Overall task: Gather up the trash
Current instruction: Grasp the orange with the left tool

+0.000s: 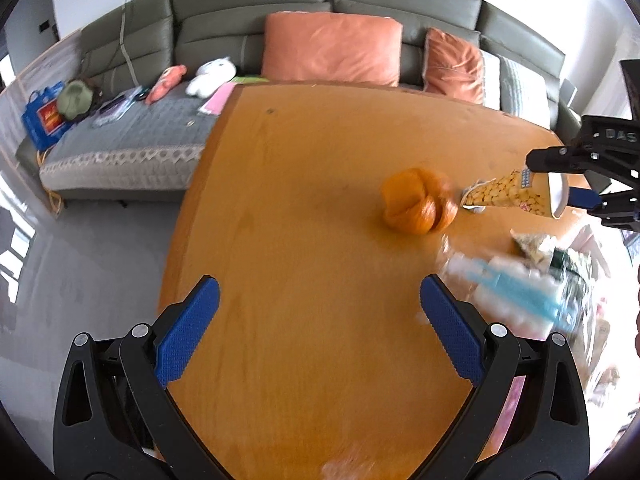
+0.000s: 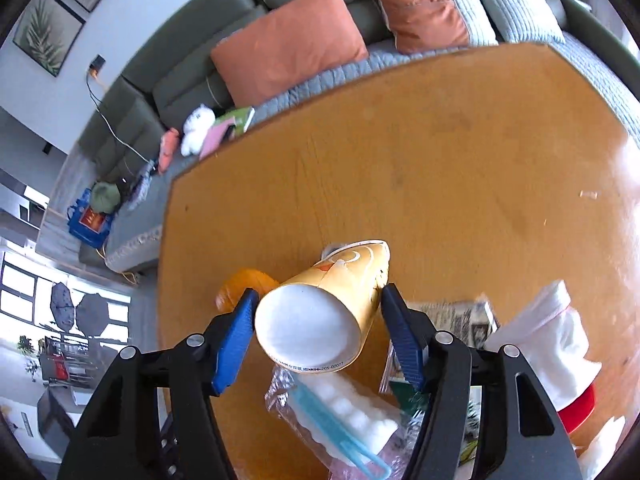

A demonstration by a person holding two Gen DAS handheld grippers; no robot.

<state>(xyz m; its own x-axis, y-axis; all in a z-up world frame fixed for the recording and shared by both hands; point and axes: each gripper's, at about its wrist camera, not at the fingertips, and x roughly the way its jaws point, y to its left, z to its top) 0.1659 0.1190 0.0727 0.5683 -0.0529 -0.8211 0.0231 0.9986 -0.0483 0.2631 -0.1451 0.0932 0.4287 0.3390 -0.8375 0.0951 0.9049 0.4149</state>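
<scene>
Right gripper (image 2: 316, 320) angled downward over the wooden table (image 2: 460, 168), jaws closed on a yellow paper cup (image 2: 320, 312) lying sideways, base toward camera. Left gripper (image 1: 320, 304) tilted down, jaws wide apart, nothing between. Orange peel (image 1: 418, 200) just left of the cup.

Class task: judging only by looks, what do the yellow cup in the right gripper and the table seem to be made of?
Yellow cup: probably paper, matte printed wall, flat white base with rolled rim. Table: looks like wood or wood veneer, smooth orange-brown, faintly glossy.

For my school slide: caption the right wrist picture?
Right gripper holding a yellow paper cup above the wooden table.
</scene>
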